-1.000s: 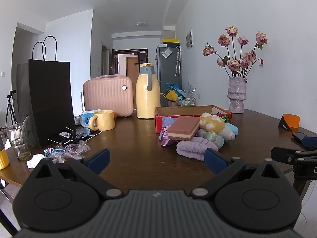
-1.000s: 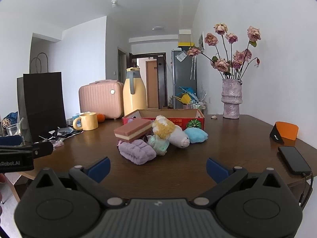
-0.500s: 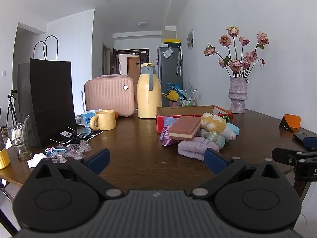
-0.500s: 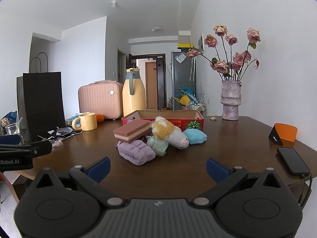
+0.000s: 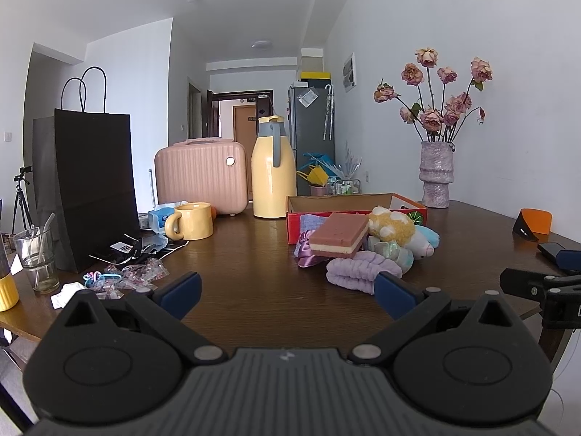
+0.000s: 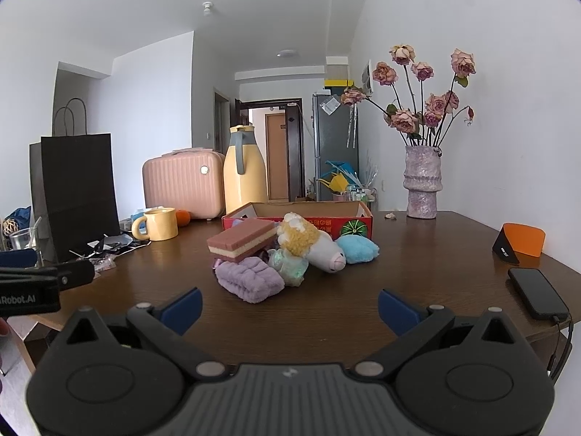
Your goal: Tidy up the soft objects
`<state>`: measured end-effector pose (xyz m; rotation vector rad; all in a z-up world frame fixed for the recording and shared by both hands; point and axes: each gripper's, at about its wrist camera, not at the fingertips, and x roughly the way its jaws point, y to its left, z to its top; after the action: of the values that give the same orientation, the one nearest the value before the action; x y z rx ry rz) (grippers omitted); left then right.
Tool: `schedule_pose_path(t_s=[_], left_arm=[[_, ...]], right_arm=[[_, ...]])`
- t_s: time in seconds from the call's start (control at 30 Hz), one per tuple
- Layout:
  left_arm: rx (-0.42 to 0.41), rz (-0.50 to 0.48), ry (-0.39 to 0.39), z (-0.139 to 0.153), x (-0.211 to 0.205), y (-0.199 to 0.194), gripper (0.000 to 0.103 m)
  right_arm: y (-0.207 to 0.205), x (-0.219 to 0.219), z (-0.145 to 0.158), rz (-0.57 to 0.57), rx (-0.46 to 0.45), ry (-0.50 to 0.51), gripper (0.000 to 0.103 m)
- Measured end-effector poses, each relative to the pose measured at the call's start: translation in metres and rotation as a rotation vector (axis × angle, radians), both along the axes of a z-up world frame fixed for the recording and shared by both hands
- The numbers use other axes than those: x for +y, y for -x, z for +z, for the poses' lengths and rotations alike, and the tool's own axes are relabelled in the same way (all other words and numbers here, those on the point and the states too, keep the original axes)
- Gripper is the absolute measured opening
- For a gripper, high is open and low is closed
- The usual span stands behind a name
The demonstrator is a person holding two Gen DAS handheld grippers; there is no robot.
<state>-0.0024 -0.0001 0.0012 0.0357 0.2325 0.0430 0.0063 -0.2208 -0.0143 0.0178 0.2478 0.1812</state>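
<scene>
Left wrist view: left tongs spread, empty; soft pile ahead-right on bench, sponge block perched atop. Risk: nudging topples it.

Right wrist view: right tongs spread, empty; purple towel roll nearest ahead. Risk: pinch snags neighbouring plush.

- A lived-in home, seen from a dark wooden dining table.
- A vase of dried roses, a yellow mug and a thermos jug stand on it.
- A hallway beyond holds a refrigerator and a wooden entrance door.
</scene>
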Motion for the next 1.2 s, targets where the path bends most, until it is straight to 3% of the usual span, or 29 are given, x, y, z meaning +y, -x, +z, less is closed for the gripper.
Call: schedule_pose_path(t_s=[0.23, 0.4, 0.7, 0.77, 0.93, 1.07, 1.13, 1.2], left_arm=[[0.002, -0.006, -0.002, 0.002, 0.000, -0.003, 0.103], [-0.015, 0.015, -0.058, 0.000, -0.004, -0.035, 0.103], [0.035, 0.046, 0.009, -0.001, 0.014, -0.083, 0.103], [0.063, 0.042, 0.038, 0.000, 0.018, -0.099, 0.103], [0.199, -0.033, 0.198, -0.006, 0.029, -0.157, 0.103], [0.250, -0.062, 0.299, -0.010, 0.030, -0.198, 0.103], [0.285, -0.077, 0.368, -0.013, 0.032, -0.220, 0.096], [0.311, -0.081, 0.407, -0.016, 0.033, -0.238, 0.085]], right_arm=[[0.000, 0.001, -0.001, 0.007, -0.006, 0.010, 0.103], [-0.009, 0.002, -0.004, -0.007, -0.027, 0.063, 0.103], [-0.049, -0.007, 0.006, -0.059, -0.033, 0.085, 0.103], [-0.061, -0.009, 0.011, -0.038, -0.033, 0.082, 0.103], [-0.112, -0.006, 0.030, 0.044, -0.023, 0.061, 0.103], [-0.173, 0.011, 0.040, 0.147, 0.043, 0.097, 0.103], [-0.205, 0.019, 0.044, 0.203, 0.077, 0.086, 0.103], [-0.236, 0.027, 0.046, 0.241, 0.112, 0.069, 0.094]])
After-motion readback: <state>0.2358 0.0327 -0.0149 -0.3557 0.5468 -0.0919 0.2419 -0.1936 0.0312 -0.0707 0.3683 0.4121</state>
